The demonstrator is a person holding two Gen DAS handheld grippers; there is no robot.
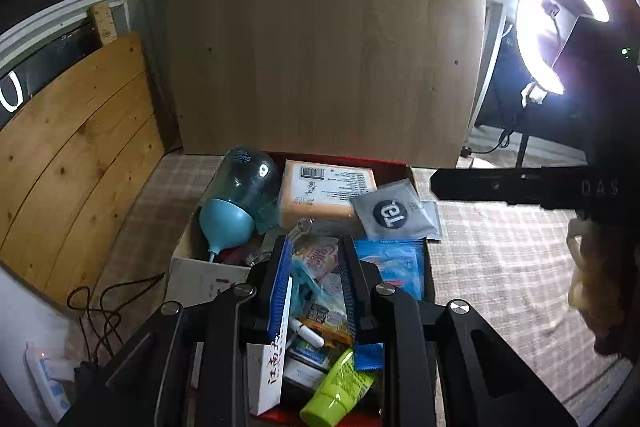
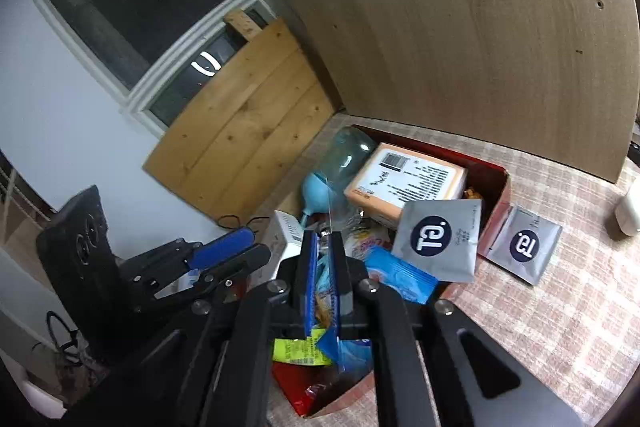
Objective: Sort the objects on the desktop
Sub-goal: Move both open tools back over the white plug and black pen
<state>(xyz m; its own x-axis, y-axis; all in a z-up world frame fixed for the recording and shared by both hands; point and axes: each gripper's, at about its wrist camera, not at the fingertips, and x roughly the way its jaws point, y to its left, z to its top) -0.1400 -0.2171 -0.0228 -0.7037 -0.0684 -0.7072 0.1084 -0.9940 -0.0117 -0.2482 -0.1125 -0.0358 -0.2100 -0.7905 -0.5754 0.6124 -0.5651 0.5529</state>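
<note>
Checked cloth: blue bottle lies, cap nearward.

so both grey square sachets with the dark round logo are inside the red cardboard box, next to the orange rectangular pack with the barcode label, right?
Not quite. Only one grey square sachet lies in the red cardboard box, next to the orange rectangular pack with the barcode label. The second grey sachet lies outside the box on the checked tablecloth, against the box's outer wall. The right wrist view shows it.
</note>
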